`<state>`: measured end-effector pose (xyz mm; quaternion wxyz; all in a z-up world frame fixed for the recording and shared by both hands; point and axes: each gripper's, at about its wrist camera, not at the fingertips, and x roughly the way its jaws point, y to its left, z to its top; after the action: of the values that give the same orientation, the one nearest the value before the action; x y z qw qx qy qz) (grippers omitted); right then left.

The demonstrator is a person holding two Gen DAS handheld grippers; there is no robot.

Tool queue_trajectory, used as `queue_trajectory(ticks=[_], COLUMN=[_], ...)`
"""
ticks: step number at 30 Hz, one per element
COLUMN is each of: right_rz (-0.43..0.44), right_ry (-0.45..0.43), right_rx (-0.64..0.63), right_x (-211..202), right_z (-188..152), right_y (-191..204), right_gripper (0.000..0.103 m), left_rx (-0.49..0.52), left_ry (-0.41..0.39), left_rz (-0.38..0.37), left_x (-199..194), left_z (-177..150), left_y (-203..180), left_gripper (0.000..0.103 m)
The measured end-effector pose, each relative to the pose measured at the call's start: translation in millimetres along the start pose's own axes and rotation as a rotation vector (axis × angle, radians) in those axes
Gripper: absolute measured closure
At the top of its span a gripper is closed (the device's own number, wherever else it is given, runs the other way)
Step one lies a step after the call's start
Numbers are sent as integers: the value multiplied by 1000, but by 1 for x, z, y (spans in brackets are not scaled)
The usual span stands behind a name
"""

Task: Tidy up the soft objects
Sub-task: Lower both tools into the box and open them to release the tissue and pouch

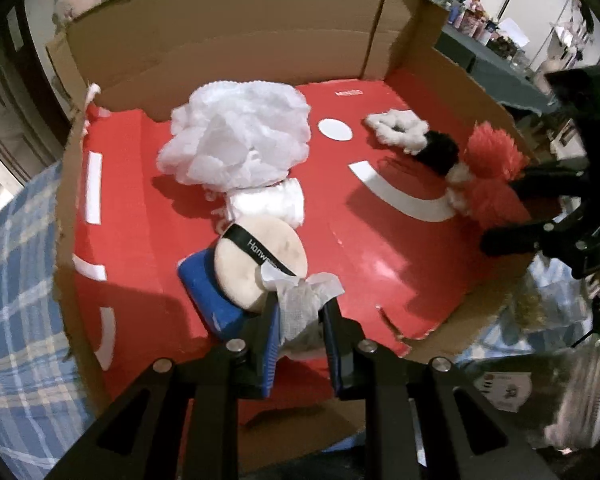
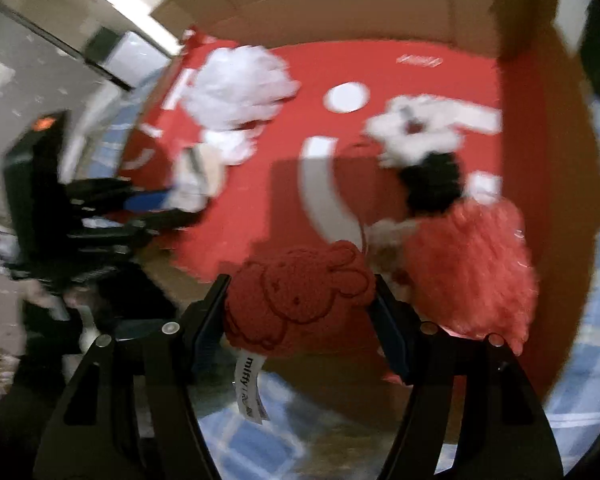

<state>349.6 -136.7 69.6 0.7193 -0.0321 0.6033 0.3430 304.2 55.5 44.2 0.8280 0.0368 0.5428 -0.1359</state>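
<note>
**Two grippers holding soft things over a red-lined cardboard box**

The left gripper (image 1: pixel 300 320) has its jaws nearly together, clamped on a crumpled white wipe (image 1: pixel 306 304) that sticks out past the fingertips. Just ahead of it and to its left, a round beige sponge (image 1: pixel 260 264) with a black band leans on a blue block (image 1: pixel 210 300). Farther ahead lies a fluffy white puff (image 1: pixel 236 140). To its far right sit a white furry piece (image 1: pixel 398 128) and a red pompom (image 1: pixel 494 156).

The right gripper (image 2: pixel 300 304) is clamped on a red plush toy (image 2: pixel 296 296), its white label (image 2: pixel 250 380) hanging toward the camera. The toy hangs above the box's (image 1: pixel 220 28) near edge. This view is blurred.
</note>
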Motion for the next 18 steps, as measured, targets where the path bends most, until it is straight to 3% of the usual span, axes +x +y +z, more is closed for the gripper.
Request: queue_trajectory(ticks=[2,6,18], right_rz=[-98,-160,-217], right_ry=[-11,-10,-8], right_rx=[-47,-110,-136], right_x=[-2,-1,8], right_z=[-2,-6,1], right_y=[3,11,16], right_gripper=[37,37,37], left_rx=[20,50,47], left_ry=[-3,-16,-10], left_rz=[6,47,78], left_x=[0,-1,5], left_z=[0,1,8], left_y=[-4,-9,-7], left_gripper=[81,81,81])
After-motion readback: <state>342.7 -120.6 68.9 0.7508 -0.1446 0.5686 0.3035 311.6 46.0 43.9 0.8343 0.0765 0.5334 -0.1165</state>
